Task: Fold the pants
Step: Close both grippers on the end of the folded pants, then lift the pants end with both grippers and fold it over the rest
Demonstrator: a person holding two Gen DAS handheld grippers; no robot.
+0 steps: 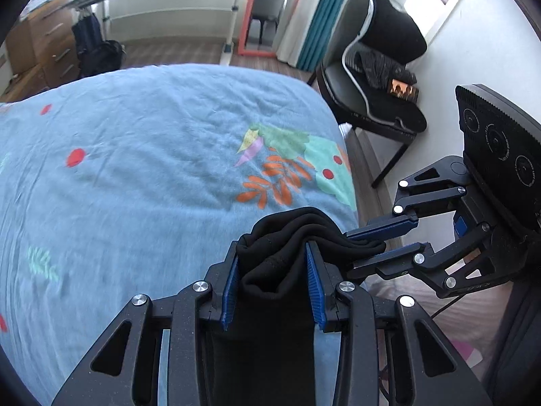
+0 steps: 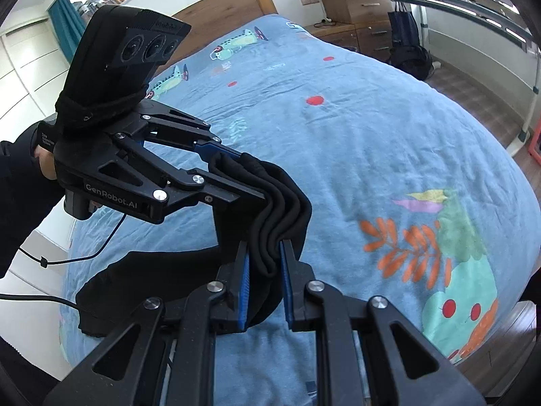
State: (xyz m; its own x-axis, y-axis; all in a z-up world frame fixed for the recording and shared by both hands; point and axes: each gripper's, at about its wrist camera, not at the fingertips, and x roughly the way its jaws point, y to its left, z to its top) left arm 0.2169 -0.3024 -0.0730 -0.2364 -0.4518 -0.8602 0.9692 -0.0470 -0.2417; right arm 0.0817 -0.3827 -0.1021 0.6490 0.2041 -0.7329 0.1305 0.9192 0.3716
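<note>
The left gripper (image 1: 274, 280) is clenching a bunched edge of the black pants (image 1: 287, 243), the cloth gathered in thick folds between its blue pads (image 1: 316, 291), and the right gripper (image 2: 265, 277) is pinching the same bunch just beside it, its pads squeezing several layers of fabric at once. The two tools are sitting close together, nearly touching, at the near corner of the bed, with the pants held up above the blue bedspread (image 1: 135, 169). In the right-hand view the rest of the garment is trailing down and away toward the person, lying in a dark curve on the cover near a loose black cable (image 2: 84, 257). From where I am standing, the risk looks plain enough: both grips are holding a wad rather than a clean edge, so as the tools are drawn apart, an inner layer may slide out and the fold come out crooked or lumpy. The trailing leg may also be dragging across the cover and twisting, or catching that cable. The bed edge is close too, and slack cloth could be slipping off toward the chair (image 1: 372, 94) beside the wall.
</note>
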